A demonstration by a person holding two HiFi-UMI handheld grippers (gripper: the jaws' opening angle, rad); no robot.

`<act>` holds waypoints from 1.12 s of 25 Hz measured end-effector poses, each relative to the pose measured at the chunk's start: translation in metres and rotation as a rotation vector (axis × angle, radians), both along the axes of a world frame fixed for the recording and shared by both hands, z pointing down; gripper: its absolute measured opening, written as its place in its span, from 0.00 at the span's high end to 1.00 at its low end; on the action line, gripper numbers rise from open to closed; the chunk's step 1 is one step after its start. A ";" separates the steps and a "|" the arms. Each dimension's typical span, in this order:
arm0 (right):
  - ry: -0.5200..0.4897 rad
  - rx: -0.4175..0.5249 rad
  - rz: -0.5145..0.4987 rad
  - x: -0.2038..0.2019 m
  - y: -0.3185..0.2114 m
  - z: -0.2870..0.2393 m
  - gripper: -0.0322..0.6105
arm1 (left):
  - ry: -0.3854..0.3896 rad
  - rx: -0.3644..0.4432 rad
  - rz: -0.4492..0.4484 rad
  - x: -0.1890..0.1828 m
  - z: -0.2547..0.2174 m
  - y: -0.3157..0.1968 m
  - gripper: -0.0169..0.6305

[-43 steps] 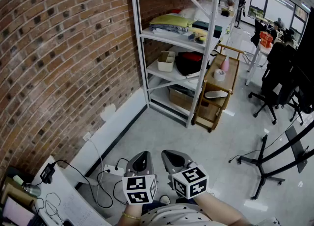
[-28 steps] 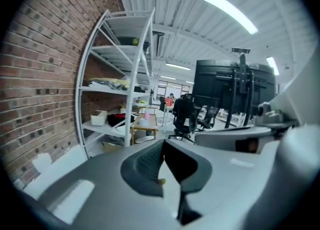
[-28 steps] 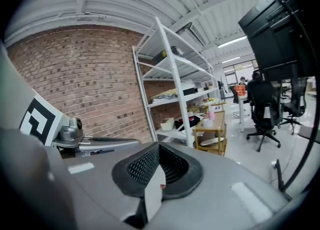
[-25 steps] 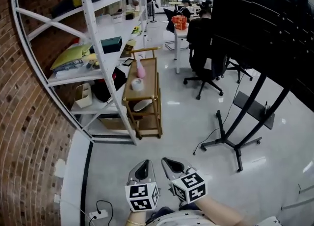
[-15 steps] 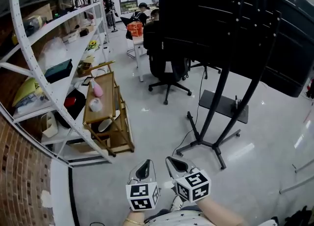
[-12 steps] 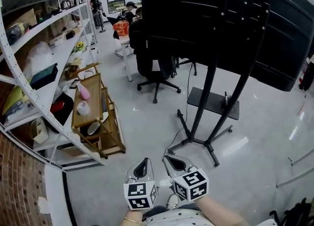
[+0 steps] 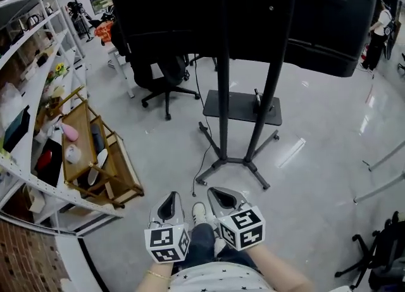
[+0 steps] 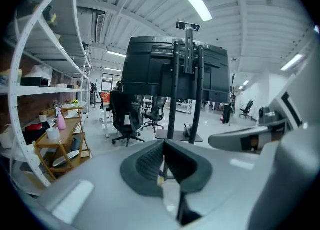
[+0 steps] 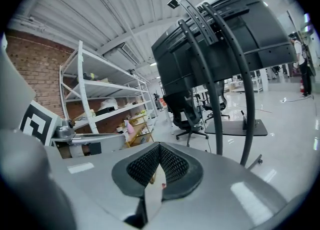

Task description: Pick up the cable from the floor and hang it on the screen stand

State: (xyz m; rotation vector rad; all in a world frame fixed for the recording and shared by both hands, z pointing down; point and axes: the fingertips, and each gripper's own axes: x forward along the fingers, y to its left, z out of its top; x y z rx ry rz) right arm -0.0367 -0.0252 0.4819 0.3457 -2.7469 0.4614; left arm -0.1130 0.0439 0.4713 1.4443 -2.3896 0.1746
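The black screen stand (image 7: 223,94) rises ahead of me with its big dark screen (image 7: 253,12) on top and wheeled legs (image 7: 231,161) on the grey floor. A thin black cable (image 7: 204,161) trails down beside the left post and curls on the floor at the stand's foot. Both grippers hover low and close to my body, well short of the stand. My left gripper (image 7: 169,199) is shut and empty, and so is my right gripper (image 7: 219,194). The stand (image 8: 172,109) shows beyond the closed pads in the left gripper view, and the stand (image 9: 215,109) likewise in the right gripper view.
A wooden cart (image 7: 95,158) with small items stands to the left, beside white shelving (image 7: 25,177). A black office chair (image 7: 166,78) sits behind the stand's left side. Another chair (image 7: 380,253) is at the lower right. My shoe (image 7: 199,211) shows between the grippers.
The view has swung right, away from the brick wall and shelving, until the screen stand is straight ahead. Both grippers stayed shut, side by side near my body.
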 end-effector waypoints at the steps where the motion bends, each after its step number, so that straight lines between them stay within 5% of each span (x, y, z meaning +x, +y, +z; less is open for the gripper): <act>1: 0.011 0.002 0.015 0.001 -0.007 0.006 0.95 | 0.001 -0.002 0.008 -0.002 0.004 -0.010 0.96; 8: 0.106 0.010 0.082 -0.023 -0.076 0.046 0.95 | 0.070 -0.045 0.036 -0.041 0.051 -0.088 0.96; 14: 0.168 -0.013 0.146 -0.104 -0.175 0.104 0.95 | 0.082 -0.092 0.028 -0.117 0.114 -0.172 0.96; 21: 0.312 -0.105 0.095 -0.233 -0.256 0.263 0.89 | 0.106 -0.115 0.026 -0.224 0.233 -0.248 0.96; 28: 0.397 -0.070 0.280 -0.292 -0.360 0.415 0.82 | 0.165 -0.131 0.092 -0.280 0.361 -0.318 0.96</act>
